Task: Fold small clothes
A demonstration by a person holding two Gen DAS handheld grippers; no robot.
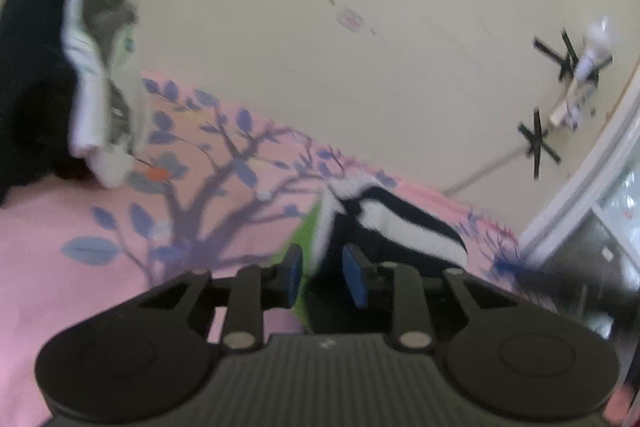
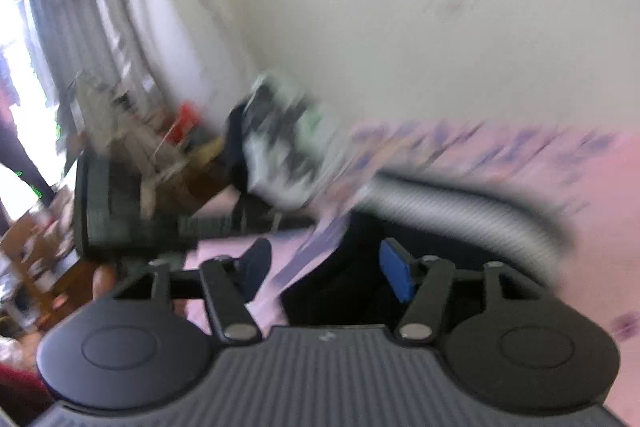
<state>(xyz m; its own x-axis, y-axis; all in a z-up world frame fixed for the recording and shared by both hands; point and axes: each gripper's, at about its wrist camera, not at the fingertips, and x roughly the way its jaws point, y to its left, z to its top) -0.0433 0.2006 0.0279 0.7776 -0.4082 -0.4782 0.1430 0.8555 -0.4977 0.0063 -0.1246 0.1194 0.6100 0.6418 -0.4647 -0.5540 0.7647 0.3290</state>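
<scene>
A small black-and-white striped garment (image 1: pixel 384 223) with a green part lies on the pink floral bedsheet (image 1: pixel 120 227). My left gripper (image 1: pixel 322 275) sits at its near edge, blue pads a small gap apart with cloth between them; I cannot tell if they pinch it. In the blurred right wrist view the same garment shows as a black cloth with a grey ribbed band (image 2: pixel 460 215). My right gripper (image 2: pixel 326 271) is open, its pads either side of the black cloth and a raised fold of sheet. The left gripper's body (image 2: pixel 120 211) shows at left.
A pile of folded clothes, black and white-grey (image 1: pixel 96 67), stands against the cream wall at the back left; it also shows in the right wrist view (image 2: pixel 280 147). A window frame (image 1: pixel 592 187) is at right. Curtains and cluttered furniture (image 2: pixel 120 115) lie beyond the bed.
</scene>
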